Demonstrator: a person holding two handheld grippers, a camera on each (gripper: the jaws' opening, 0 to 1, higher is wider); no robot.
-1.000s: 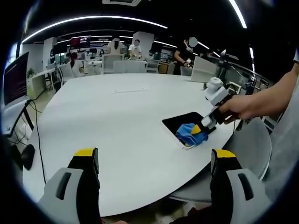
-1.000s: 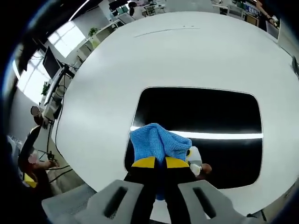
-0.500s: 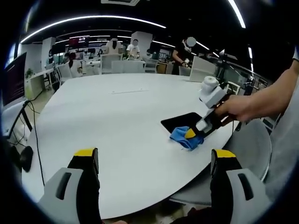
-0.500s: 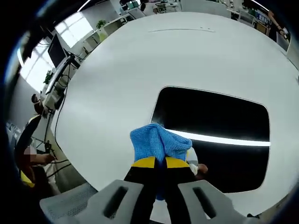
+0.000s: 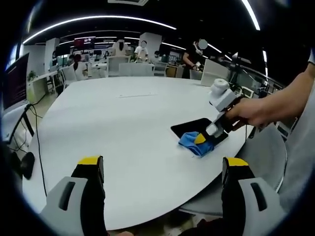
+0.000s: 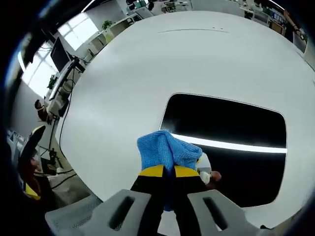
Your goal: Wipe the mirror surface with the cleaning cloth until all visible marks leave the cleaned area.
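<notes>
mirror (image 6: 231, 130) lies flat near the edge of the round white table (image 5: 123, 118). right gripper (image 6: 170, 171) has its jaws clamped on the blue cleaning cloth (image 6: 165, 150), pressed at the mirror's near corner. left gripper (image 5: 162, 169) hangs well apart from the mirror, jaws wide apart.

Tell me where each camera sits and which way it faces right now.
Left gripper view: rides the open left tongs, low at the white round table's edge, facing across it; the person's hand shows.
Right gripper view: rides the right tongs, looking down at the mirror.
Shared: blue cleaning cloth, mirror, table.
</notes>
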